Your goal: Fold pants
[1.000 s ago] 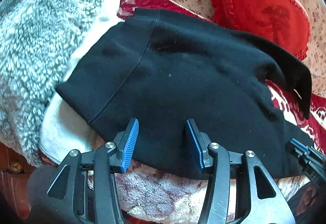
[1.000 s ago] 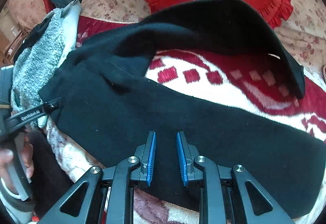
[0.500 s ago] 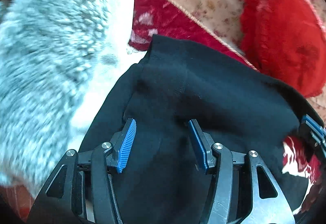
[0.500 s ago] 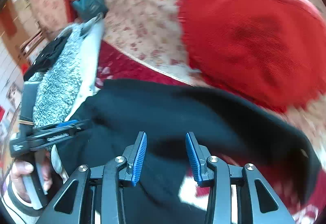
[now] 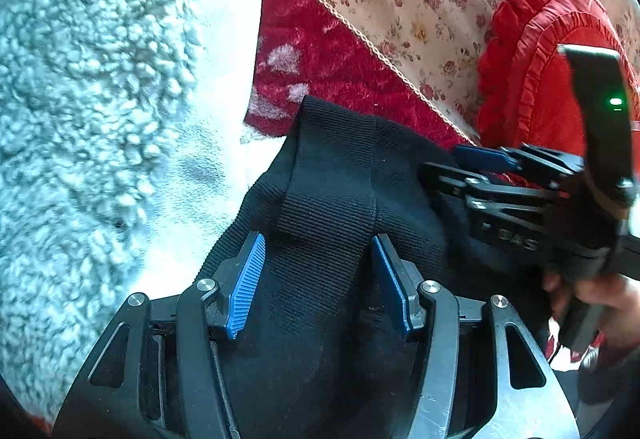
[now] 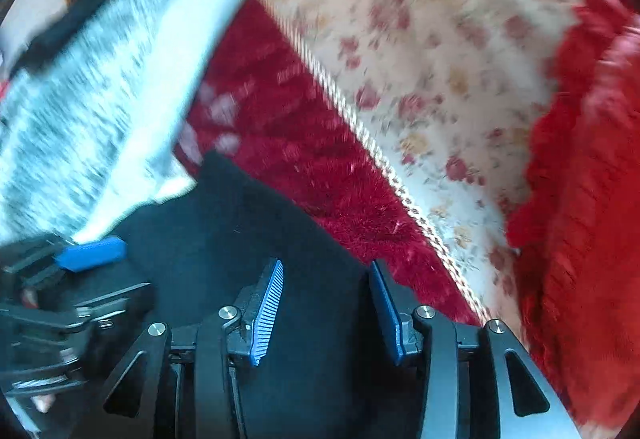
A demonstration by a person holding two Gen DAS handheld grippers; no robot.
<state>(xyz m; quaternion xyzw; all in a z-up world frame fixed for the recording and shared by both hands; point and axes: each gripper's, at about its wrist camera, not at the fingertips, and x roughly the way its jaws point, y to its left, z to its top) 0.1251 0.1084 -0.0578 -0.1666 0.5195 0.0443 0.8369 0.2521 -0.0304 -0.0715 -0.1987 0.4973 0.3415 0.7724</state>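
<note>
Both grippers spread over black pants

The pants (image 5: pixel 332 199) are lying on the red blanket (image 5: pixel 320 51), beside the grey fleece (image 5: pixel 80 79). The left gripper (image 5: pixel 318 279) and right gripper (image 6: pixel 326 313) are hovering wide open, gripping nothing, ribbed cloth showing between their fingers.

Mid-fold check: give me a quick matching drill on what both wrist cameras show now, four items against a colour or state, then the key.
Items:
1. black pants
2. fleece blanket
3. ruffled cushion
4. left gripper

Descriptions:
A. plain red, at the far right
B. open, fabric lying between its pads
C. pale grey and fuzzy, on the left
D. ribbed dark fabric, bunched in the middle

Pairs: 1-D, 2-C, 3-A, 4-B
</note>
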